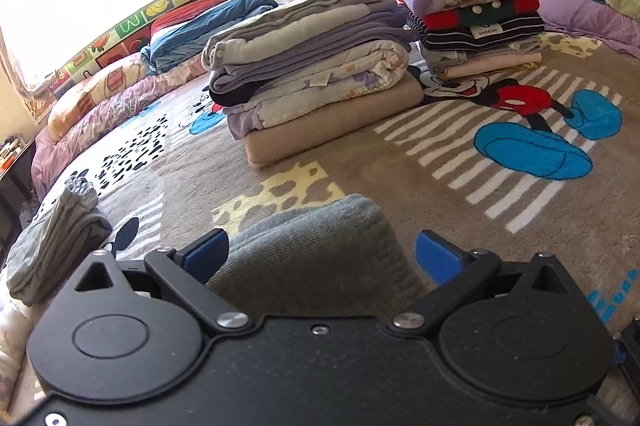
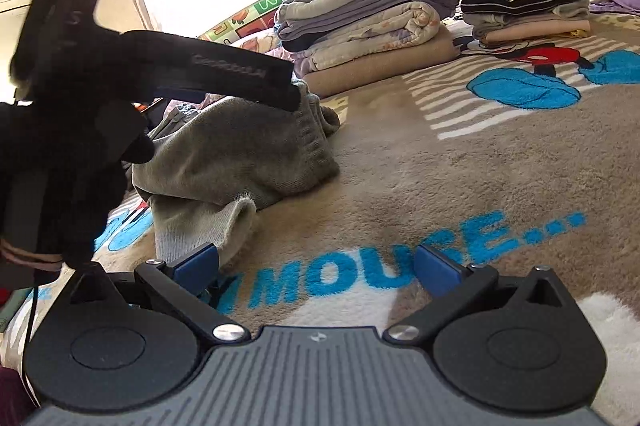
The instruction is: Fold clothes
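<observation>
Grey knit garment [image 2: 240,154] lies bunched on the bed's blanket [image 2: 440,162]; soft, light, limp. Left gripper [image 1: 320,254] spread, straddling its ribbed fold, apparently not pinching. Right gripper [image 2: 316,264] spread, empty, beside the hem. Grasp the ribbed edge.

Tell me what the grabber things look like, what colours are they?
Both are black, with blue pads on the fingertips and shiny silver screws. The left gripper has two round black discs on its smooth body. The right gripper has a grey ribbed plate in the middle. A black-gloved hand holds the left one.
</observation>
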### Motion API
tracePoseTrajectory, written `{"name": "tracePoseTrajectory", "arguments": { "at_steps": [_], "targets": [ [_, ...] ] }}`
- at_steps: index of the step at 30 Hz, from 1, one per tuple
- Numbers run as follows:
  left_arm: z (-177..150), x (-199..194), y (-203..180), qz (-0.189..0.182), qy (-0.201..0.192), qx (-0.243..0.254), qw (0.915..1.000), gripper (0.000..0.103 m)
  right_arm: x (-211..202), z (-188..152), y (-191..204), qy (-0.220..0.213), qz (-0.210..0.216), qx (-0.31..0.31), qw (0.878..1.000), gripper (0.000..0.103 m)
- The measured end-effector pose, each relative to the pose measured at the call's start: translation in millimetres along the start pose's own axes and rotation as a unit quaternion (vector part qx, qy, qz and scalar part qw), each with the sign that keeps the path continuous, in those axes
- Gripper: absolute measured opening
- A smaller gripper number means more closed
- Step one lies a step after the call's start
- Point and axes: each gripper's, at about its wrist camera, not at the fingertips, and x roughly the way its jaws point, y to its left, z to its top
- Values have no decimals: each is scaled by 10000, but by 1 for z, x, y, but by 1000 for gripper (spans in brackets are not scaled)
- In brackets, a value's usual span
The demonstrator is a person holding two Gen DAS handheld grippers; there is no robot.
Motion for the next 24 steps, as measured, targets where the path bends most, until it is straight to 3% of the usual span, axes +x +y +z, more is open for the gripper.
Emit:
{"name": "tracePoseTrajectory", "arguments": {
  "at_steps": [1,4,6,7,15,24],
  "targets": [
    [1,7,-2,27,71,19,10000,99,0,0,-1,-22,14,13,10000,103],
    [-2,18,1,132,172,19,9998,75,0,-2,-2,-100,54,45,9999,103],
    [-3,18,12,72,246,-291,9992,35,0,-2,-2,-127,66,50,9999,103],
    [-5,15,19,95,261,-407,9988,30,0,-2,-3,-135,74,53,9999,103],
    [-18,-45,87,-61,-169,-1372,9904,23,-1,-1,-6,-138,145,91,9998,103],
    [-56,-115,179,-59,-606,-2608,9635,23,-5,-4,-3,-101,142,-10,9998,103]
  ]
}}
